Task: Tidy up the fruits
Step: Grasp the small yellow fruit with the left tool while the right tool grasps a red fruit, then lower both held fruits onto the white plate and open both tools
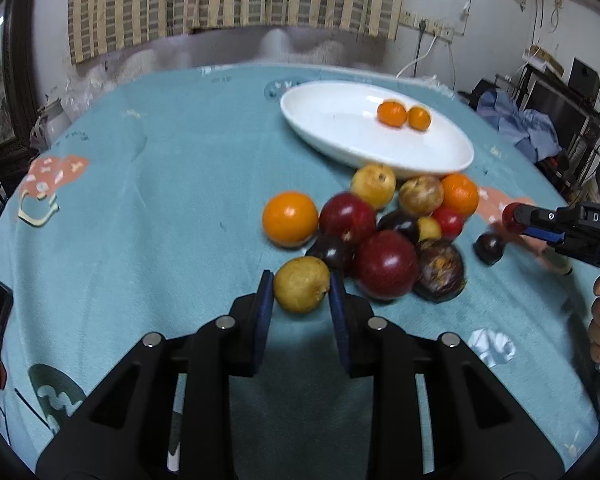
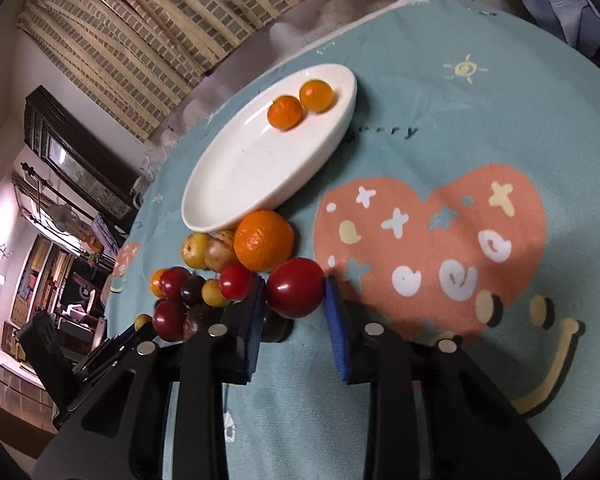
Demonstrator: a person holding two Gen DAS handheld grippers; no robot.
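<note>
Both grippers were clamped: left gripper (image 1: 302, 294) pinched a yellow fruit (image 1: 301, 284) at the pile's near edge, right gripper (image 2: 294, 300) squeezed a red fruit (image 2: 295, 287) w/ the white dish (image 2: 236, 184) just beyond the pile. Round, smooth fruit probably could've squirted out on the lift. A bumped pile (image 1: 384, 232) might've rolled across the tablecloth (image 1: 148, 184), esp. the orange (image 2: 263, 239) beside it.

Right gripper (image 2: 296, 300) pads clamp red fruit (image 2: 295, 287); two oranges (image 2: 285, 112) in white dish (image 2: 228, 184)

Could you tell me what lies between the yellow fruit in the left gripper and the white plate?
In the left wrist view, the fruit pile lies between the yellow fruit and the white plate.
</note>
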